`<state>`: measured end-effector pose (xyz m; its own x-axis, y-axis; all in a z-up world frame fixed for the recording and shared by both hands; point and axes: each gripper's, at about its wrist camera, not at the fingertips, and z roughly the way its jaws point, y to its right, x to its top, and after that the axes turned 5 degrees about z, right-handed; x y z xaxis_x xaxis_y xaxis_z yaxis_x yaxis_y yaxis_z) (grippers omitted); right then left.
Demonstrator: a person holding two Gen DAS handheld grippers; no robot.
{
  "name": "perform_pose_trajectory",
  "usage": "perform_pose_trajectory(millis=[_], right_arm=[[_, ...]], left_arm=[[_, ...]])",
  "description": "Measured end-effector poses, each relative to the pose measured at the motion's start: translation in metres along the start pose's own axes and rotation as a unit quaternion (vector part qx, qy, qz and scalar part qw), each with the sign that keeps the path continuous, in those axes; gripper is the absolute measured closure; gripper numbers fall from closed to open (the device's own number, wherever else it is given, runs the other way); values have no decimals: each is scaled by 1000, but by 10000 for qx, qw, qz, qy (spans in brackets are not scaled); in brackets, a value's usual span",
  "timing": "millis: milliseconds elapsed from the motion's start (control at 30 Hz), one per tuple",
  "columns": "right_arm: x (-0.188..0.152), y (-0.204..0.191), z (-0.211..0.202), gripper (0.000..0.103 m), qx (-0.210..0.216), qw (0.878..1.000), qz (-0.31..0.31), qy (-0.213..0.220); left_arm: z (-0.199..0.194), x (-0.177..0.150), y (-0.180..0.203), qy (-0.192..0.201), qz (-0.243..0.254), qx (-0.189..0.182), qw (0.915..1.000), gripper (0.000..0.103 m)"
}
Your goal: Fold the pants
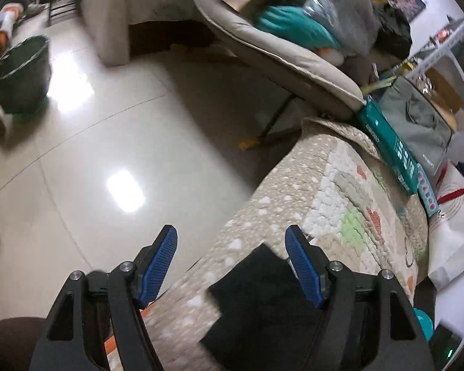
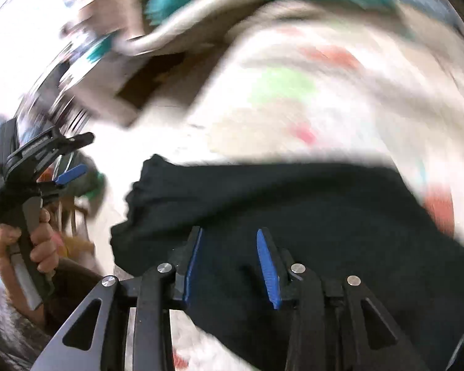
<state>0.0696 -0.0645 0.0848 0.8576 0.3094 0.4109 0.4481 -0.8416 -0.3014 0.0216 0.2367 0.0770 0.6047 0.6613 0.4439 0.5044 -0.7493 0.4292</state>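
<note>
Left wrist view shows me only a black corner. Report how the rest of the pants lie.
Observer: The pants spread wide across the patterned quilt, with the left edge rumpled.
Operator: Give me the right tongs.
Observer: The right tongs are open above the dark fabric and grip nothing. That view is motion-blurred.
Operator: Now place my left tongs.
Observer: The left tongs are open, off to the left of the pants and not touching them.
</note>
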Motion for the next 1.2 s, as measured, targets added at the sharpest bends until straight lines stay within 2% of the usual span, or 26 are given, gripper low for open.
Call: perform_pose_trajectory(millis=[33, 167, 267, 333, 400, 467, 533, 600, 733, 800, 867, 967, 1000, 1133, 1200], right_arm=[[6, -7, 6, 56, 80, 9998, -196, 18], [31, -38, 41, 55, 459, 9958, -774, -157], [34, -77, 58, 55, 297, 9853, -1680, -120], [35, -100, 72, 55, 116, 9758, -2182, -75], [37, -111, 89, 55, 95, 9715, -2358, -209], [37, -118, 104, 64, -16, 9672, -2499, -458], [34, -123, 117, 95, -404, 9591, -2739, -592], [42, -120, 115, 102, -470, 9629, -2601, -544], [71, -117, 105, 102, -341, 9781, -2035, -279], [82, -118, 109, 102, -351, 9799, -1940, -291], [91, -131, 116, 101, -151, 9784, -2022, -410], [79, -141, 118, 97, 47, 9676, -2394, -805], [71, -142, 119, 91, 30, 9630, -2545, -886], [46, -145, 133, 72, -297, 9439, -3077, -1166], [40, -146, 137, 72, -435, 9378, -3243, -1159]], left_arm=[[-8, -4, -9, 57, -22, 71, 10000, 31], [-29, -12, -40, 308, 149, 561, 9978, 31], [-31, -10, -62, 406, 159, 832, 9956, 31], [-26, -8, -72, 280, -19, 774, 9966, 31], [-20, -6, -79, 90, -207, 555, 9982, 31], [-15, -6, -77, -91, -272, 417, 9987, 31], [-14, -7, -74, -134, -235, 393, 9989, 31], [-14, -6, -73, -163, -288, 302, 9990, 31], [-10, -5, -76, -291, -509, 52, 9983, 31], [-7, -6, -75, -382, -554, -41, 9977, 31], [-8, -6, -75, -395, -585, -107, 9974, 31], [-11, -5, -79, -344, -688, -147, 9969, 31], [-12, -5, -79, -333, -731, -174, 9966, 31], [-12, -4, -72, -340, -647, -265, 9970, 31], [-13, -4, -67, -346, -567, -285, 9974, 31]])
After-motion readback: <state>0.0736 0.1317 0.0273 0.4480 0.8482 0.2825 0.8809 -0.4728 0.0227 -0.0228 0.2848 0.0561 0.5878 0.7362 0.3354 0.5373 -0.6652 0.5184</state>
